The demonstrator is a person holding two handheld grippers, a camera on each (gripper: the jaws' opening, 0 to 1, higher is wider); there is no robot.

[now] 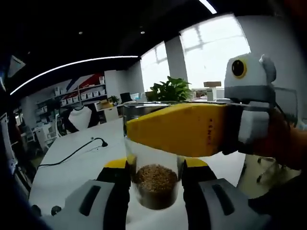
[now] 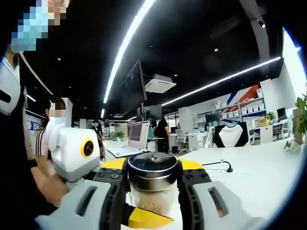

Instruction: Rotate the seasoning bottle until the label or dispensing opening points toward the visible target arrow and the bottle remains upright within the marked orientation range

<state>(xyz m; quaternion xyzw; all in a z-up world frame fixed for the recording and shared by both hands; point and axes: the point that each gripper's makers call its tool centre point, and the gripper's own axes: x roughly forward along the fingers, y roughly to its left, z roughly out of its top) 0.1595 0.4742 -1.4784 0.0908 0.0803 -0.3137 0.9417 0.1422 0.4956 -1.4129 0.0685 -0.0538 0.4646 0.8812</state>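
A clear glass seasoning bottle (image 1: 156,184) with brown granules in its bottom stands upright between the jaws of my left gripper (image 1: 156,165), which is shut on its lower body. My right gripper (image 1: 144,127) comes in from the right, and its yellow jaw lies across the bottle's upper part. In the right gripper view the bottle (image 2: 152,199) shows its shiny metal lid (image 2: 152,166), and my right gripper (image 2: 152,168) is shut around that lid and neck. The left gripper (image 2: 144,218) comes in from the lower left, holding the bottle below. No arrow or label shows.
A long white table (image 1: 72,167) lies below, with a black cable (image 1: 76,151) on it. A potted plant (image 1: 170,88) stands behind the bottle. A laptop (image 2: 136,139) sits on a far desk. A person (image 2: 50,134) stands at the left.
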